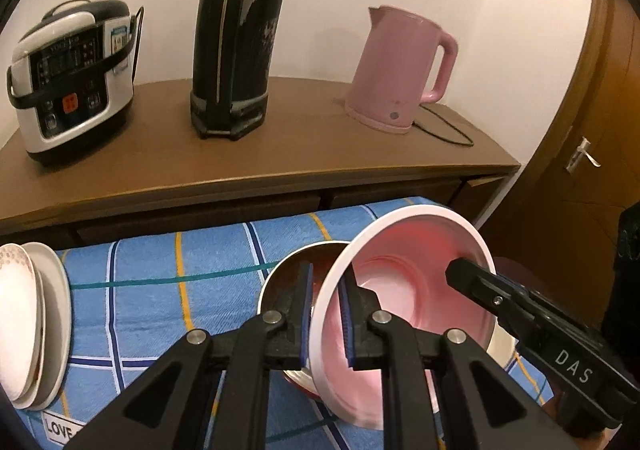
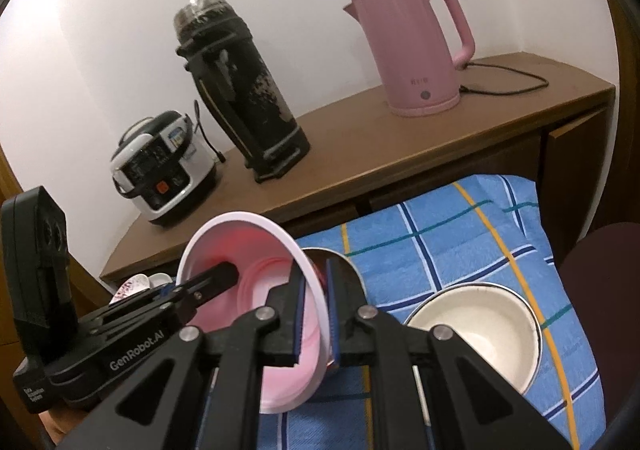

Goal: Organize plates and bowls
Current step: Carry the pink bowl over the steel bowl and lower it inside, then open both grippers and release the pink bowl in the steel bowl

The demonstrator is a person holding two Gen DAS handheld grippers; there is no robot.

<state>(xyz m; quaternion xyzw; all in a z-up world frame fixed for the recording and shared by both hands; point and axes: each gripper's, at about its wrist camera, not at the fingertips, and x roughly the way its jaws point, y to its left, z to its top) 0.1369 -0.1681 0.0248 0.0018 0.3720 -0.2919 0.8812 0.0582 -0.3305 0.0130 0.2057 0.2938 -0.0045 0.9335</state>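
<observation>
Both grippers clamp one pink bowl [image 1: 404,290] by its white rim, on opposite sides, and carry it tilted above the blue checked cloth [image 1: 160,266]. Left gripper [image 1: 326,314]: jaws closed on the near-left rim, one pad inside the bowl and one outside. Right gripper [image 2: 316,314]: jaws closed on the opposite rim in the same manner; in the left wrist view its body enters the bowl from the right.

Directly behind and below the left gripper's fingers, a metal-rimmed bowl with a dark red interior [image 1: 288,270] sits on the cloth, partly hidden by the pink bowl. To the right of the right gripper, a cream-coloured bowl [image 2: 476,334] rests on the cloth, apart from the pink bowl. Far left of the left gripper, stacked white plates [image 1: 28,322] lie at the cloth's edge.

Beyond both grippers, a brown cabinet top [image 1: 280,146] carries a rice cooker [image 1: 72,78], a black flask [image 1: 240,34] and a pink kettle [image 1: 400,70].
</observation>
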